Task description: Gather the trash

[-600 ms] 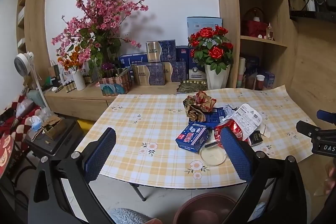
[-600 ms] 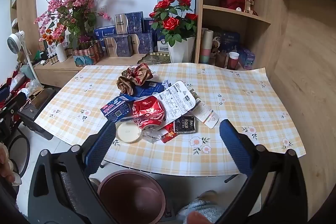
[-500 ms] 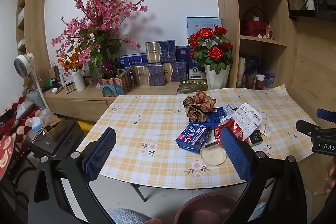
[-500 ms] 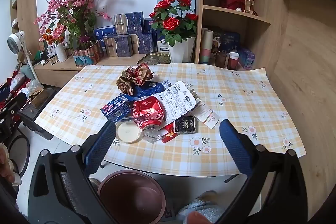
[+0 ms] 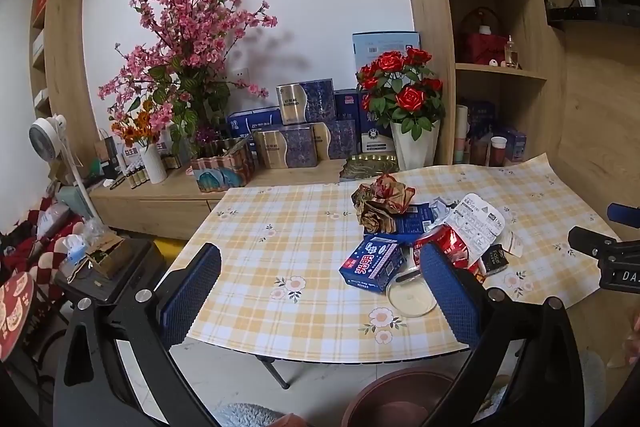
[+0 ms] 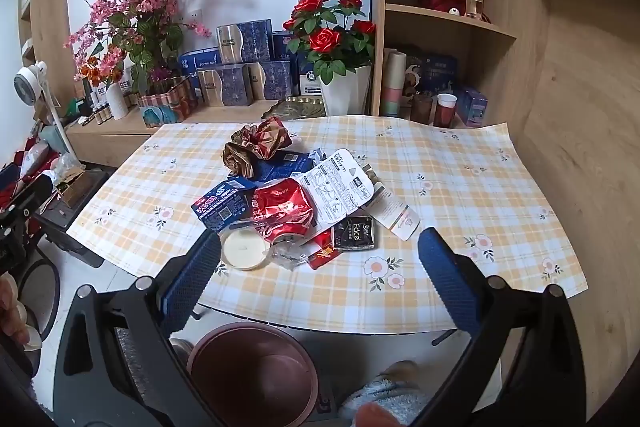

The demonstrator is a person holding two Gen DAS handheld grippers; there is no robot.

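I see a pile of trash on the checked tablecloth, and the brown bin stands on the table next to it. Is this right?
Not quite. The pile of trash does lie on the checked tablecloth, but the brown bin stands on the floor below the table's near edge, as the right wrist view shows.

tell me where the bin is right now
The bin sits on the floor at the table's near edge, low in the right wrist view, just below the trash pile's round lid.
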